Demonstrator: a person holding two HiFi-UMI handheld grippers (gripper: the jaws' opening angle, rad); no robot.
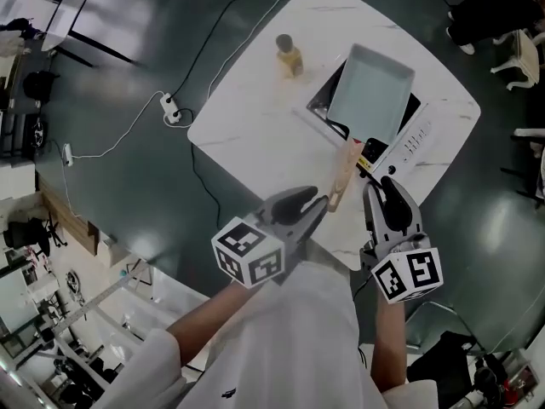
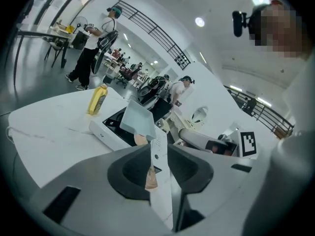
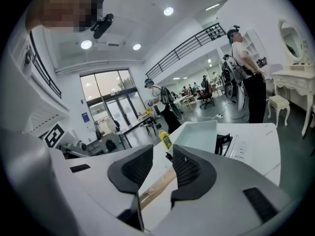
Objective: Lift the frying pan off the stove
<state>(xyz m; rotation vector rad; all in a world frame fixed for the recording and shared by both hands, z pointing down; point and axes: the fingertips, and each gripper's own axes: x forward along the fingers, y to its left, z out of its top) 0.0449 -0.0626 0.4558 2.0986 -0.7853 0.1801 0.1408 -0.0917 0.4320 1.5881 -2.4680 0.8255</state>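
A square pale-blue frying pan [image 1: 372,92] sits on the black-and-white stove [image 1: 415,137] at the far right of the white table [image 1: 255,118]. Its wooden handle [image 1: 343,173] points toward me. My left gripper [image 1: 315,201] hovers just left of the handle's near end, jaws a little apart and empty. My right gripper [image 1: 387,186] hangs just right of the handle, also open and empty. In the left gripper view the gripper [image 2: 160,156] faces the pan [image 2: 135,121]. Through the right gripper [image 3: 162,168] I see the handle [image 3: 157,183] and the pan [image 3: 199,134] beyond.
A yellow bottle [image 1: 289,55] stands on the table left of the stove, also in the left gripper view [image 2: 97,100]. A power strip [image 1: 173,109] and cables lie on the dark floor at the left. White chairs [image 1: 519,58] stand at the right; several people stand far off.
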